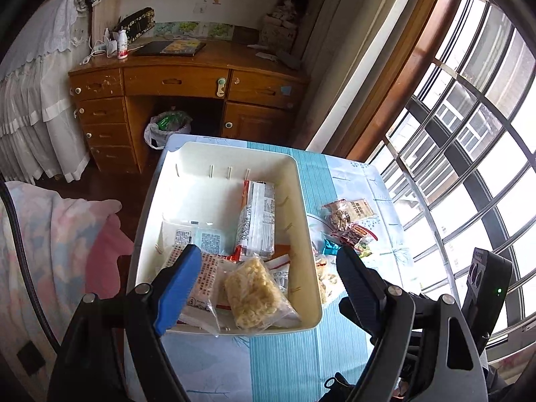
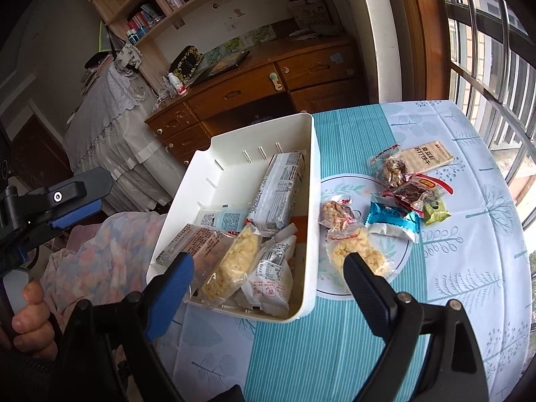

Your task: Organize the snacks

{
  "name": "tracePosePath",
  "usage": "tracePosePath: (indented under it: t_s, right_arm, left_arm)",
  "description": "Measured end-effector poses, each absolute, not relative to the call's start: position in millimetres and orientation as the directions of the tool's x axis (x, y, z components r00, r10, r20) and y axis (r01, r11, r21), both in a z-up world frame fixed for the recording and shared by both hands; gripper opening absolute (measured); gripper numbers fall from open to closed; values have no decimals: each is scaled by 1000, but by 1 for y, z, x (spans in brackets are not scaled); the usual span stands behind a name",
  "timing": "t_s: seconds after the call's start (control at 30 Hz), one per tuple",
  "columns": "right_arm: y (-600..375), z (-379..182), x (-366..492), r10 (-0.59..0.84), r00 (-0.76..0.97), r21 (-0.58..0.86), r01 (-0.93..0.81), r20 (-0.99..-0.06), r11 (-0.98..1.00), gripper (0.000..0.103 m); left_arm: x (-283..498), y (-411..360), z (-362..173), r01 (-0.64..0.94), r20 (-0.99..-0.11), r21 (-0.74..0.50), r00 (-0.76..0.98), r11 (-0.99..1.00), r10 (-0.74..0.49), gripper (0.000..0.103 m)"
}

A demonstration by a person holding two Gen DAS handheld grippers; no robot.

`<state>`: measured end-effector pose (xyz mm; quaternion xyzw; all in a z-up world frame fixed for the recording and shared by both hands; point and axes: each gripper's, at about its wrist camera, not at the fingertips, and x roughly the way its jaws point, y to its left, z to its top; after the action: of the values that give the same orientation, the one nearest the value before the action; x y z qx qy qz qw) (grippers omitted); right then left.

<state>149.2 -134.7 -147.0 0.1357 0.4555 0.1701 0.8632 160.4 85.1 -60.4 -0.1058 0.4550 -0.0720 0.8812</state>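
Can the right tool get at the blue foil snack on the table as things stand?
Probably yes: the right tool is open and empty, and the blue foil snack lies uncovered outside the white bin, crowded only by neighbouring packets.

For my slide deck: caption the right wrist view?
Open right gripper above white bin of snacks; more snacks wait on tablecloth.

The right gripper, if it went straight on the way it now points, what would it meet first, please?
Most likely the near right corner of the white bin, or the white snack packet just inside it. The right gripper, jaws open and empty, points down at that spot; depth is unclear.
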Motion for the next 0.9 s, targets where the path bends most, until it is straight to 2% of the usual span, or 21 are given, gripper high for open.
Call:
tracePosePath:
  t_s: [0.1, 0.3, 0.43, 0.9]
  right_arm:
    - [-147, -145, 149, 446, 509, 405, -196, -736, 893, 79]
    - [-173, -147, 152, 447, 465, 399, -204, -764, 894, 79]
    - [-194, -153, 156, 464, 430, 418, -203, -774, 885, 74]
    - [-269, -175, 172, 454, 357, 422, -166, -817, 891, 74]
  left_arm:
    - [157, 70, -62, 28, -790, -253, 570, 967, -224, 82]
    - [154, 37, -71, 13, -804, -270, 548, 963, -233, 82]
    - [155, 16, -85, -15, -827, -291, 507, 957, -244, 82]
    - [162, -56, -138, -140, -885, -323, 396, 936, -246, 82]
